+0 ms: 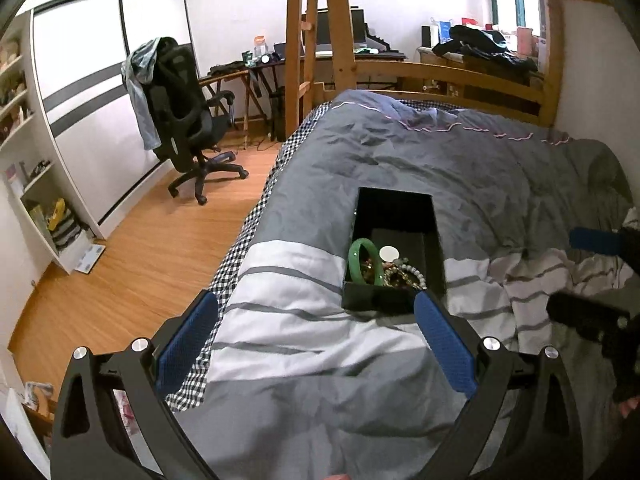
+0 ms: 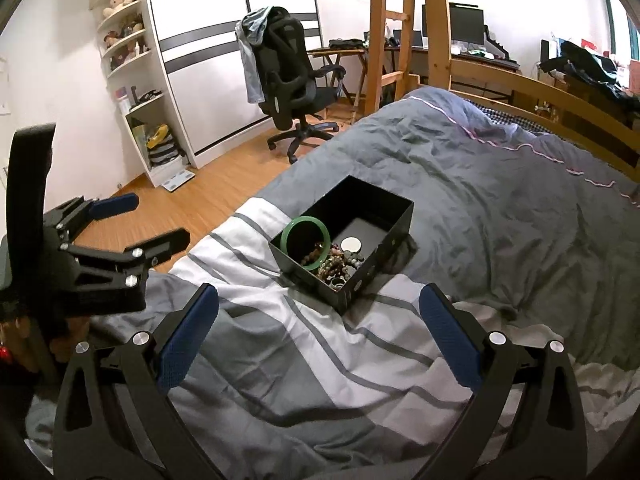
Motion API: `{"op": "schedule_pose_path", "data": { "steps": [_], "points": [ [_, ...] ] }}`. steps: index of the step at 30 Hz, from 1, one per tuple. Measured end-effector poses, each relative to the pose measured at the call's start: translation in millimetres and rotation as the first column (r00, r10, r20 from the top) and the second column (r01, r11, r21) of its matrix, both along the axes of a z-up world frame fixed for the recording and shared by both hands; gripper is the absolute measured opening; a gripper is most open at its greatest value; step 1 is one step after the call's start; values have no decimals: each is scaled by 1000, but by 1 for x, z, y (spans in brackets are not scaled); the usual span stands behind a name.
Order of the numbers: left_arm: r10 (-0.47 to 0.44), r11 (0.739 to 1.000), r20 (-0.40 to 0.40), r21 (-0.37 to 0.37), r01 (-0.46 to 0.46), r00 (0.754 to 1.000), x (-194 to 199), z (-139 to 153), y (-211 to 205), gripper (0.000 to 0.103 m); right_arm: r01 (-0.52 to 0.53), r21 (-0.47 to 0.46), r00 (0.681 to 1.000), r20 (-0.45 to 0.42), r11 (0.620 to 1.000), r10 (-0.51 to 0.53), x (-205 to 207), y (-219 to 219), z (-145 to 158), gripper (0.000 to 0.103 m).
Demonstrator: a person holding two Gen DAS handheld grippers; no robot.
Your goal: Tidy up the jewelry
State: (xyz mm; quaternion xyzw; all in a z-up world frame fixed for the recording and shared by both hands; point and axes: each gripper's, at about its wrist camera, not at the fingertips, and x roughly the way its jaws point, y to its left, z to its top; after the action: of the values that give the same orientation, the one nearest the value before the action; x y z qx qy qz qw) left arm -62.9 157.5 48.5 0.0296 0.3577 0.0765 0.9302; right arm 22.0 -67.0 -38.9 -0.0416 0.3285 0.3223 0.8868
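Both spread, empty: left hand-held gripper (image 1: pixel 316 344), right hand-held gripper (image 2: pixel 320 340). Risk: nudging black box (image 2: pixel 394 236) at 12 o'clock, tipping on soft duvet (image 2: pixel 500 208), spilling green bangle (image 2: pixel 306 242) & beads.

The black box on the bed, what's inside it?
The black box holds a green bangle, a white round disc and a heap of beaded bracelets. Whatever lies beneath that heap is covered.

You won't find readable text, labels, brands or numbers in either view. Boxes and packages on the shelf beyond the wooden bed frame (image 1: pixel 440 76) are too small and blurred to read.
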Motion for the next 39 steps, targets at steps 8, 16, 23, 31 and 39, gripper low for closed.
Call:
{"op": "schedule_pose_path", "data": {
  "steps": [8,16,23,31,39],
  "points": [
    [4,999,7,54,-5,1000,-9,-10,-16,97,20,-13,1000,14,1000,-20,-13,-7,1,99],
    [-30,993,-22,109,32,999,-2,-28,-23,97,36,-4,999,15,999,-36,-13,-6,-4,99],
    [-42,994,-4,100,42,999,-5,-25,-23,97,29,-24,1000,6,999,-28,-12,-2,-11,99],
    [-41,994,-4,97,41,999,-4,-26,-23,97,44,-32,999,9,999,-44,-11,-4,-14,99],
    [-41,994,-5,97,41,999,-5,-26,-22,97,62,-30,998,8,998,-62,-4,-13,-19,99]
  ]
}}
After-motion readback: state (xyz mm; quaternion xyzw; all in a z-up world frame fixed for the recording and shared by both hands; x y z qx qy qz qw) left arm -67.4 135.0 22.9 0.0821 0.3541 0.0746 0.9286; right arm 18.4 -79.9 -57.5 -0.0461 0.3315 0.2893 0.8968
